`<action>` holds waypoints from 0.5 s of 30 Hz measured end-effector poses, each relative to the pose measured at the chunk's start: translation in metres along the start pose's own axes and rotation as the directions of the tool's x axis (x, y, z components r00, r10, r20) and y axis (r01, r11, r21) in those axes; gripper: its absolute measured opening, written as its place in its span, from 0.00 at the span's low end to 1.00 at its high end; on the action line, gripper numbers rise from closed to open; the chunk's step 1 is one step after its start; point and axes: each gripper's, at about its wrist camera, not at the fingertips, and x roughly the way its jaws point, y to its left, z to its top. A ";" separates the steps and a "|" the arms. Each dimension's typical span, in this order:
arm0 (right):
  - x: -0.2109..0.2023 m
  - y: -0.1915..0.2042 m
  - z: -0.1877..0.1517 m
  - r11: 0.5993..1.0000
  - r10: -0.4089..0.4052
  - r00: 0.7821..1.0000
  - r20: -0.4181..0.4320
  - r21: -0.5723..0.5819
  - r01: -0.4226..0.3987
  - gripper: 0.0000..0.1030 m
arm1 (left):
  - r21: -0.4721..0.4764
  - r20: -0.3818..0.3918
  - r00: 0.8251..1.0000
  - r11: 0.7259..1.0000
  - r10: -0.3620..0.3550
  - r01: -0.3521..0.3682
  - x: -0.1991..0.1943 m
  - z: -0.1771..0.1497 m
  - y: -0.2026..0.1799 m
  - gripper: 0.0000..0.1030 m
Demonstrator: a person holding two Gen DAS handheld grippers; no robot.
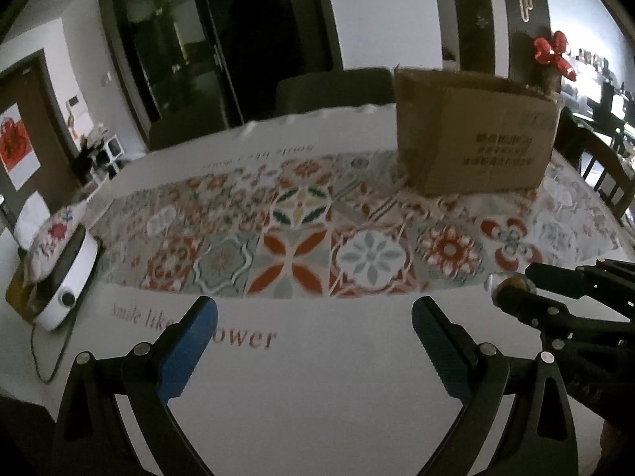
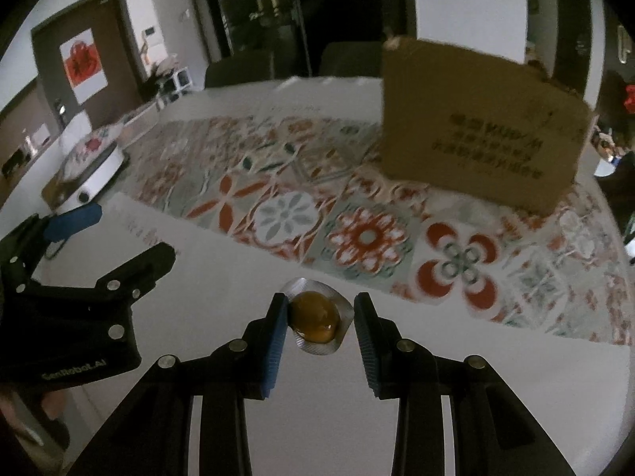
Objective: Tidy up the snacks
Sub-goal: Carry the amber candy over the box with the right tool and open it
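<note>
The white and tiled stretch of the tablecloth (image 1: 317, 377) ahead of both grippers lies bare, giving open passage across the middle toward the far edge. A cardboard box (image 1: 476, 139) stands far right and blocks that side, while a white appliance (image 1: 65, 277) with a floral cloth (image 1: 51, 238) on it fills the left edge. Dark chairs (image 1: 333, 87) line the far side.

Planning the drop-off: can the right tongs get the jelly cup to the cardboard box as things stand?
Probably yes: the right tongs hold the jelly cup, and only bare tablecloth lies before the cardboard box. Its open top isn't visible.
</note>
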 end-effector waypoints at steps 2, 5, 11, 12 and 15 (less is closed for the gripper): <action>-0.007 -0.006 0.005 1.000 -0.016 1.000 0.026 0.009 0.016 0.34 | 0.012 0.020 1.000 1.000 -0.013 0.013 -0.003 0.009 -0.005 0.97; -0.018 -0.015 0.016 0.999 -0.038 0.997 0.071 0.027 0.037 0.34 | 0.030 0.041 0.999 0.999 -0.035 0.033 -0.004 0.023 -0.012 0.97; -0.037 -0.033 0.036 0.995 -0.084 0.985 0.151 0.057 0.076 0.34 | 0.059 0.094 0.993 0.996 -0.065 0.059 -0.007 0.050 -0.025 0.97; -0.040 -0.036 0.039 0.995 -0.089 0.983 0.161 0.060 0.080 0.34 | 0.062 0.102 0.992 0.996 -0.070 0.064 -0.008 0.054 -0.026 0.97; -0.048 -0.044 0.049 0.993 -0.108 0.975 0.193 0.074 0.095 0.34 | 0.067 0.131 0.987 0.994 -0.090 0.082 -0.009 0.071 -0.032 0.97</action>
